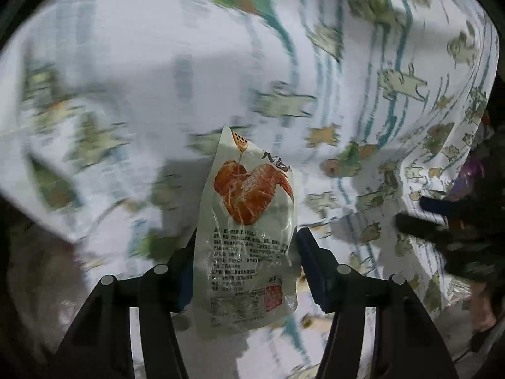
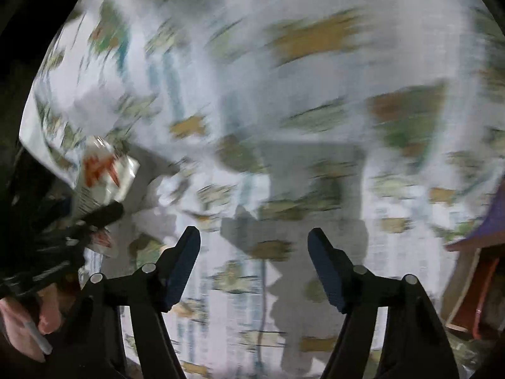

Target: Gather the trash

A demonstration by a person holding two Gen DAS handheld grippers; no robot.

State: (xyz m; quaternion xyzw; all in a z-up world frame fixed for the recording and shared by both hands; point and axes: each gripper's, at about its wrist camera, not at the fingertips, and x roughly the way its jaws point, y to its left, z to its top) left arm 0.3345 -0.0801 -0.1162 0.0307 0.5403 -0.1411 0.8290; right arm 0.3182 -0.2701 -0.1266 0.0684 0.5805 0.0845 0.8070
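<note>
Crinkled clear chicken-wing snack wrapper (image 1: 249, 237) clamped by left gripper (image 1: 246, 246) above patterned white tablecloth (image 1: 126, 63).
Right gripper (image 2: 254, 259) spread, empty beside wrapper; could slip from loose hold on slick film.

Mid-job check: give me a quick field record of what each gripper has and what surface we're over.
surface: patterned cloth, white with green and brown prints, blurred in both views
trash item: snack wrapper printed with a chicken wing picture
left gripper: wrapper between its fingers; left finger looks against it, contact on the right side unclear
right gripper: open, nothing between its fingers, only cloth below
wrapper in right view: at left edge, beside the left gripper
other: purple and red object at the right edge, too blurred to identify
</note>
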